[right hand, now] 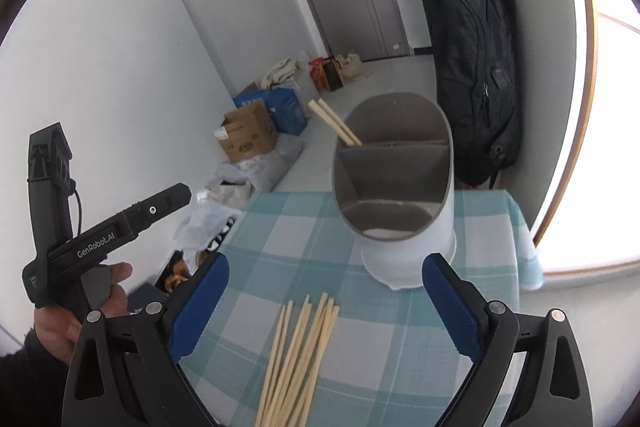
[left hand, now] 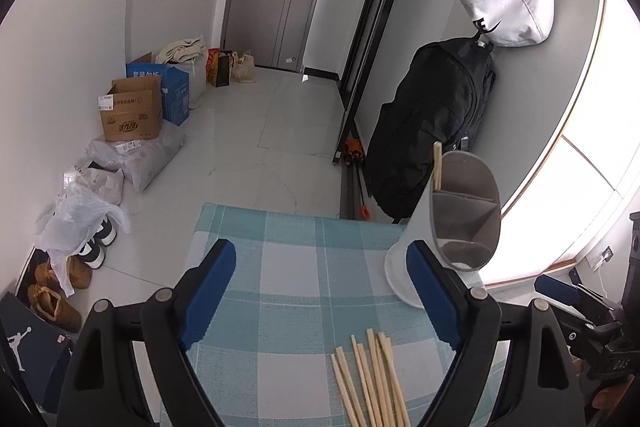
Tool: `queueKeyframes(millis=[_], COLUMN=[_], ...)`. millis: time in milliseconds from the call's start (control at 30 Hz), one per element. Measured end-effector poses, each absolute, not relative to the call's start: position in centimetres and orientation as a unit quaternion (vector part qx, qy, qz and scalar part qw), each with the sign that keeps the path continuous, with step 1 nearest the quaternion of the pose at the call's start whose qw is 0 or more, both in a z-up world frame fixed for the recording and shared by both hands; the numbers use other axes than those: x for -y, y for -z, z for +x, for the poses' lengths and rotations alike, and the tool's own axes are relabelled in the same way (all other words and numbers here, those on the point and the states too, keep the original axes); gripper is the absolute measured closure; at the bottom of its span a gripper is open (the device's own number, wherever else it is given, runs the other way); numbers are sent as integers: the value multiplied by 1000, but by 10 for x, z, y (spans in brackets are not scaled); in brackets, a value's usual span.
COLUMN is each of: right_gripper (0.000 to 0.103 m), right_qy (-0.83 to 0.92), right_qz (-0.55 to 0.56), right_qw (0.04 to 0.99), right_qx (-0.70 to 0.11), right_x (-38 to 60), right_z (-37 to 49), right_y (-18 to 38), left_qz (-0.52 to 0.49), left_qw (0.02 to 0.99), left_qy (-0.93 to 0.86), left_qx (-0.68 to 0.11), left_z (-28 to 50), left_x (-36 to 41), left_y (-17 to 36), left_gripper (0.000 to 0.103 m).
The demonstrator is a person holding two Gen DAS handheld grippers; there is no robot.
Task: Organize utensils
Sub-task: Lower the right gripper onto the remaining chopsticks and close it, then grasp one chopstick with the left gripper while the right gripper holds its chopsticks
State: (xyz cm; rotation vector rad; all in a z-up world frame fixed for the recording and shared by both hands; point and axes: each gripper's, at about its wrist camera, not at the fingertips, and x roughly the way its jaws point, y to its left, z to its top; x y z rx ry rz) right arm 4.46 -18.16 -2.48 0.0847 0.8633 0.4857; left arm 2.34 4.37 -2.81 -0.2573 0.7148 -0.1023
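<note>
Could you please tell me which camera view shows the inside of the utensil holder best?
The right wrist view: the utensil holder faces it, showing its dividers and two chopsticks. The left wrist view shows it side-on at the edge.

I read "GenRobot.AI" in white on the black body of the left gripper (right hand: 108,241). A white Jumpman logo marks the dark shoe box (left hand: 24,343). Print on the cardboard box (left hand: 130,113) stays unreadable.
</note>
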Motion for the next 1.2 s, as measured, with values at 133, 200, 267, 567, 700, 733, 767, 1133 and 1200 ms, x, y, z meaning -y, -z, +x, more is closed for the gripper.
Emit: queueKeyframes(millis=[133, 200, 267, 567, 700, 733, 767, 1133, 1200], right_gripper=[5, 7, 20, 56, 71, 72, 73, 95, 97], right_qy=[-227, -232, -234, -218, -203, -202, -202, -204, -202], right_qz=[30, 19, 5, -89, -122, -129, -133, -132, -126], right_qw=[856, 839, 822, 770, 768, 767, 766, 772, 780], right_qx=[-464, -492, -520, -594, -595, -596, -595, -587, -579], right_x=[171, 160, 147, 98, 89, 87, 86, 83, 83], right_z=[49, 54, 62, 92, 94, 94, 93, 95, 96], right_y=[55, 71, 87, 141, 148, 150, 150, 150, 149], left_qz=[-135, -144, -163, -207, -214, -218, -220, -214, -212], left_qw=[920, 916, 909, 901, 894, 892, 891, 887, 887], left_qy=[48, 40, 35, 17, 20, 22, 22, 26, 25], left_qx=[-364, -372, -381, -382, -393, -395, -398, -408, -410], left_z=[20, 20, 22, 18, 21, 21, 22, 21, 22], left_x=[-55, -63, -72, -103, -107, -107, -107, -108, -107], left_y=[46, 53, 57, 58, 67, 68, 68, 73, 74], left_gripper=[19, 19, 19, 19, 19, 19, 19, 19, 19])
